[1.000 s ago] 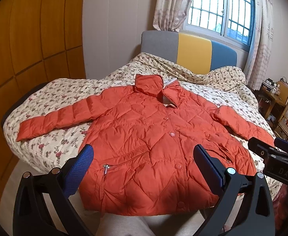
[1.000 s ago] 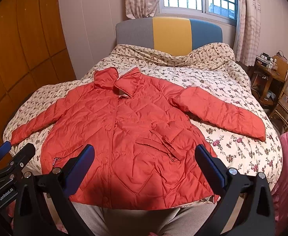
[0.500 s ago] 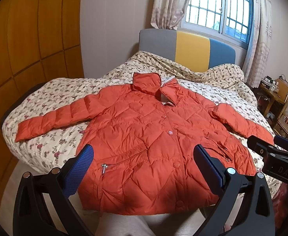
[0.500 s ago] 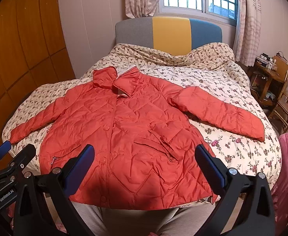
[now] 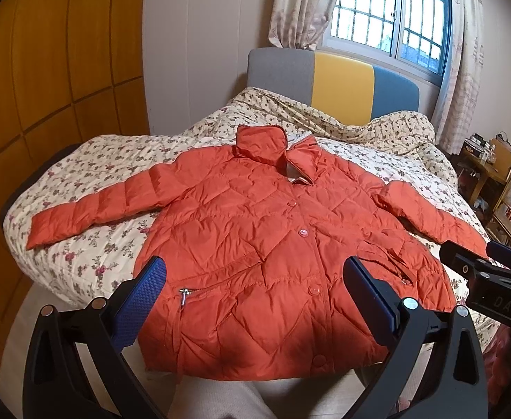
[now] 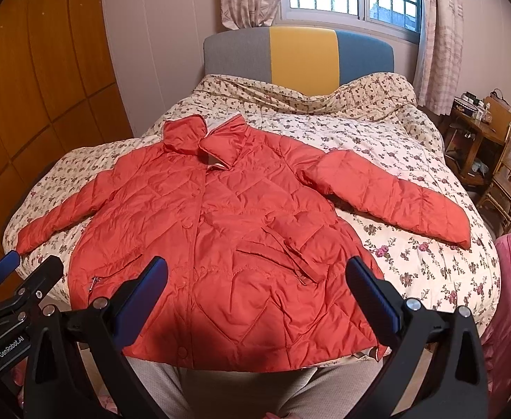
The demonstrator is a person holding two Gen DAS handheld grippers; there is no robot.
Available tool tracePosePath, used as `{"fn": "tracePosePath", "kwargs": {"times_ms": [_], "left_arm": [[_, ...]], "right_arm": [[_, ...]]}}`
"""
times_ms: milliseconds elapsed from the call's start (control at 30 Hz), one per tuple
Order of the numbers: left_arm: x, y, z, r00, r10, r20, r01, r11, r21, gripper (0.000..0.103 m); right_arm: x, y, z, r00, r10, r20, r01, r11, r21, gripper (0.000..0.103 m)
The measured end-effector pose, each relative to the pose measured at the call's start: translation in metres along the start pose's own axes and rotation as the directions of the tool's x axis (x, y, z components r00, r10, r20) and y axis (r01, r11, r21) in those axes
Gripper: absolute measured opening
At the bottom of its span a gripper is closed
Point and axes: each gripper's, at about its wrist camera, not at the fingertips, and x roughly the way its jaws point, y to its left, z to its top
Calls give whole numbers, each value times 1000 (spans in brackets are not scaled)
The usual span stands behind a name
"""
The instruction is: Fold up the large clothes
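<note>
Tools, left (image 5: 252,279) and right (image 6: 255,279), both wide and empty above jacket (image 6: 220,244) on bed (image 6: 430,272); slippery padding may slide off the edge.

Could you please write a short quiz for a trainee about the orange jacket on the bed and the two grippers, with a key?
1. True or false: the orange jacket lies front side up on the floral quilt, both sleeves spread out.
2. Multiple choice: the left gripper and the right gripper are A) both open and holding nothing, B) both shut on the hem, C) one open, one shut.
3. Fill in: the headboard has three panels, grey, ____ and blue.

Key
1. True; the buttons and pockets face up.
2. A; each pair of fingers stands wide apart, short of the jacket.
3. Yellow.
</note>
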Motion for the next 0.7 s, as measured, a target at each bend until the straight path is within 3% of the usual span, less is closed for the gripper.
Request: {"fn": "tracePosePath", "kwargs": {"times_ms": [700], "left_arm": [[30, 5, 1, 998, 2, -65, -2, 1000, 6, 100]], "right_arm": [[31, -1, 4, 999, 0, -52, 0, 1000, -7, 101]]}}
